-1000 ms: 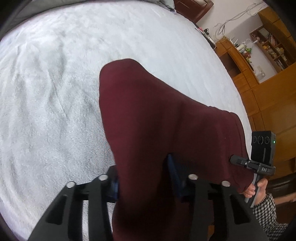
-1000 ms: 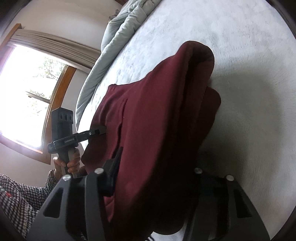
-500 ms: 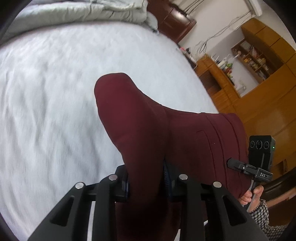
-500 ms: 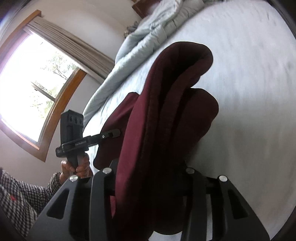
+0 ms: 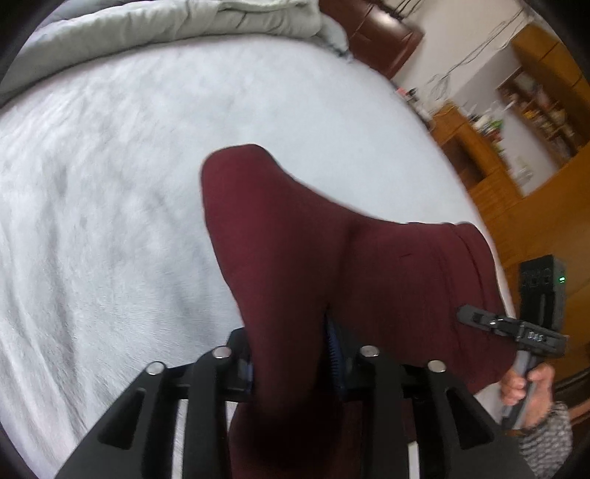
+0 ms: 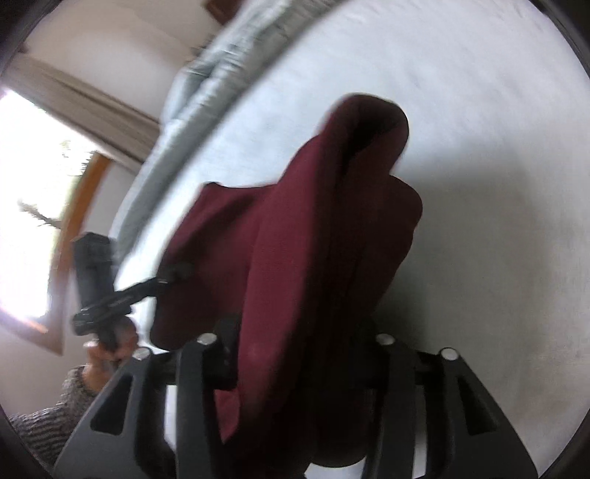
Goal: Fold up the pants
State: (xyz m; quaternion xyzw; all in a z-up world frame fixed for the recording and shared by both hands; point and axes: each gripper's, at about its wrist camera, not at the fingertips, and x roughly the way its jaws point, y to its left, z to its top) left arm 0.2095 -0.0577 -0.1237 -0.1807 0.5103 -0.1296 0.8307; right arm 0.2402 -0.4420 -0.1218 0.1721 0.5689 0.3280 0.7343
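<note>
White bed [image 5: 110,184], pants [image 5: 295,239] hiding jaws

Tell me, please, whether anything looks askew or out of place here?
Nothing is damaged or spilled. The maroon fabric pants hang bunched between the left gripper and right gripper, not flat on the white fleece bedspread.

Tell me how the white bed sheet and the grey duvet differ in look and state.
The white bed sheet is spread out flat and wide; the grey duvet is bunched into a rumpled heap along the far edge. The sheet is white with a fine nap; the duvet is greyish with deep folds. The maroon pants, pinched by the left gripper and right gripper, hang over the sheet, well short of the duvet. Both are soft bedding on one bed.
</note>
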